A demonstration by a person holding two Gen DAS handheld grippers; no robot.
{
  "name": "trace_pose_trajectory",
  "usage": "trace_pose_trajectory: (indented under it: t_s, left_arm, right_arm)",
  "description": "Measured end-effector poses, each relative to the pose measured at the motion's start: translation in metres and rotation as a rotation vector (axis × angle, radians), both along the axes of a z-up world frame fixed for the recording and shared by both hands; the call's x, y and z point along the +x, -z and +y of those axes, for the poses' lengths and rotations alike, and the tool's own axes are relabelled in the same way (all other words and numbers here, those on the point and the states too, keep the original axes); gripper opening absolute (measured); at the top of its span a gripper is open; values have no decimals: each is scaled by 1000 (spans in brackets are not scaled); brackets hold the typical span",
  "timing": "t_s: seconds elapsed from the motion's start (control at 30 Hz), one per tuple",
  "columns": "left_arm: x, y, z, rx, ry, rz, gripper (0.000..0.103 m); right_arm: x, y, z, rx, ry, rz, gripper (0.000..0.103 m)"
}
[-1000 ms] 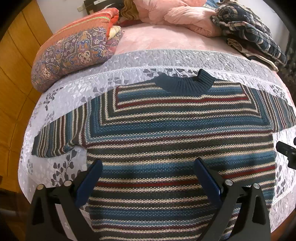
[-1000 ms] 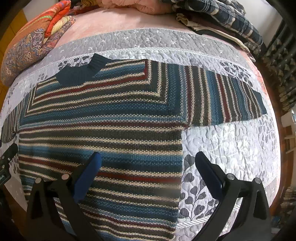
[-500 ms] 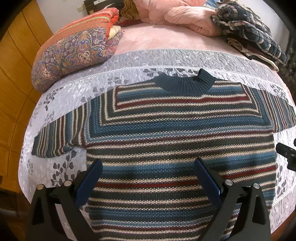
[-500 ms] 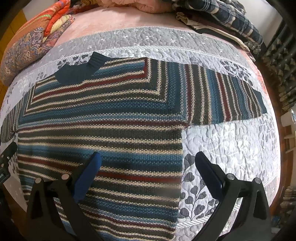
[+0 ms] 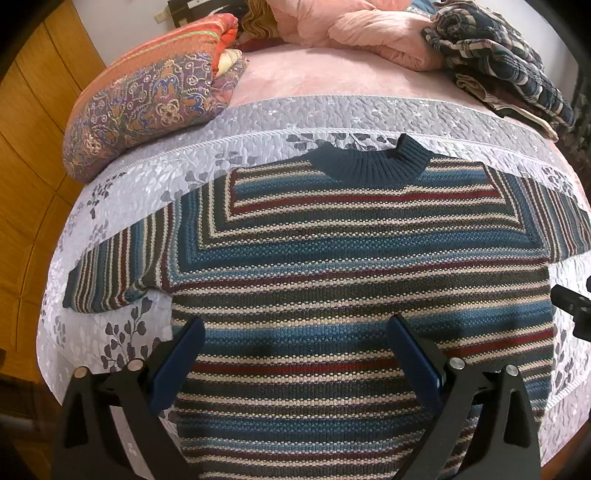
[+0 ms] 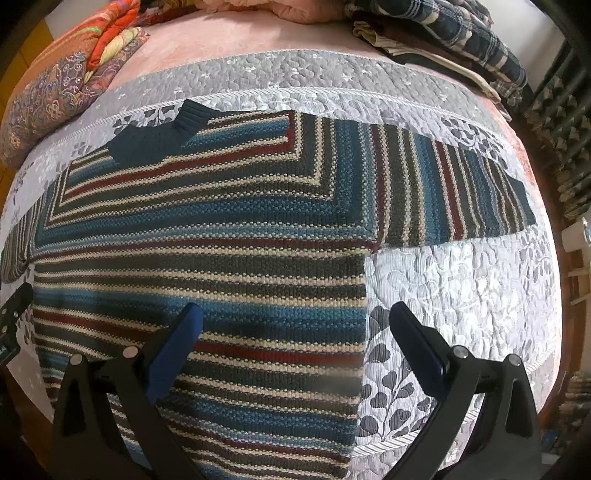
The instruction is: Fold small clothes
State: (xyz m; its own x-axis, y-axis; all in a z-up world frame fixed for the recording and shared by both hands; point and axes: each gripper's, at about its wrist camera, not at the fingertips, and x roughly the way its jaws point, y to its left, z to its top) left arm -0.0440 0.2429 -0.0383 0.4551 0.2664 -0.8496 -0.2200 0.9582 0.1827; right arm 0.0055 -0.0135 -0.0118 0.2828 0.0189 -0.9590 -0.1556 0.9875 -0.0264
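While spread flat and face up across the middle of both frames, striped knit sweater (image 5: 354,280), dark ribbed collar (image 5: 369,166) toward the top, both sleeves out sideways. Lying on a grey quilted bedspread (image 5: 258,118) with a leaf pattern, over a bed.

Left gripper (image 5: 295,339) at the bottom of the left wrist frame, jaws wide apart, blue pads over the sweater's lower body, holding nothing; whether touching the knit or just above it, impossible to tell. Left sleeve (image 5: 118,269) at middle left of that frame, cuff near the bedspread's edge.

Right gripper (image 6: 295,325) at the bottom of the right wrist frame, jaws equally wide apart and empty, straddling the sweater's side edge: one pad over the stripes, the other over bare bedspread. Right sleeve (image 6: 454,195) stretching toward the upper right of that frame.

Upper left of both frames: folded patterned quilt (image 5: 147,107) in orange and purple. Top centre of the left wrist frame: rumpled pink bedding (image 5: 354,33). Upper right: heap of dark plaid fabric (image 5: 498,62). Far left edge of the left wrist frame: wooden panels (image 5: 26,155).
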Motion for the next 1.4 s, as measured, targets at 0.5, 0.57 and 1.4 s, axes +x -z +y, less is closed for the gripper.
trace_pose_trajectory:
  t_s: [0.5,0.57,1.4]
  left_arm:
    - [2,-1,-1,5,-4,-6,99]
    - [3,-1,-2,6,-4,-5,99]
    - [9,-1,-9,12,-3,-8,99]
  right_arm:
    - [2,0,-1,0,0,-2,100]
    - [3,0,-2,-2,2,-1,100]
    - [6,3,-15,7,11,-1,100]
